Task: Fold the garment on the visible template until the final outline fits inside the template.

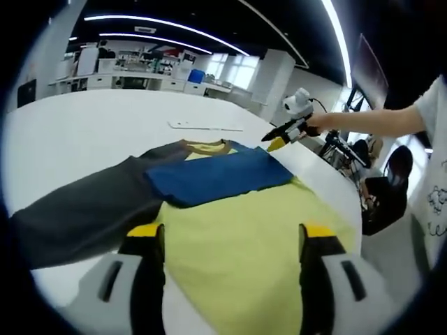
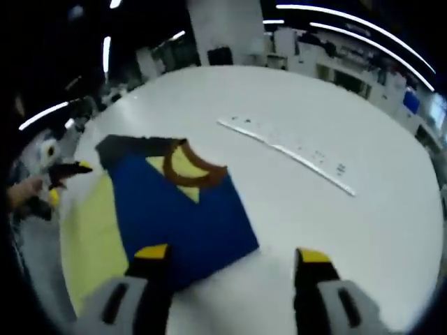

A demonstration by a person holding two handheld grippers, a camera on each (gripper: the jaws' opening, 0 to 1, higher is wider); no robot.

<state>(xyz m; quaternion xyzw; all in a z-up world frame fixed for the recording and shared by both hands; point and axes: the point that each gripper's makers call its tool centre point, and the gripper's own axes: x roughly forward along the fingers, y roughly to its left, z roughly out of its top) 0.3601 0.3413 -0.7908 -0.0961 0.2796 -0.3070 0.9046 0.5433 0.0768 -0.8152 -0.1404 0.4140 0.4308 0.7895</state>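
Half the garment (image 2: 183, 209) under its blue fold; template unclear

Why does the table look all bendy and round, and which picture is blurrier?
Left gripper view: the fisheye lens curves the white table; the garment looks fairly sharp. Right gripper view: same bending, softer overall; the other gripper at the left edge is smeared.

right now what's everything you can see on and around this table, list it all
garment: 1, yellow body, blue sleeve folded across, dark grey sleeve spread out, brown collar, on the table
table: 1, white, round-edged
flat strip: 1, white, lying on the table beyond the collar
chair: 1, black, at the table edge
left gripper: 1, yellow-tipped jaws apart over the yellow body
right gripper: 1, yellow-tipped jaws apart by the blue sleeve
person's arm: 1, holding the right gripper
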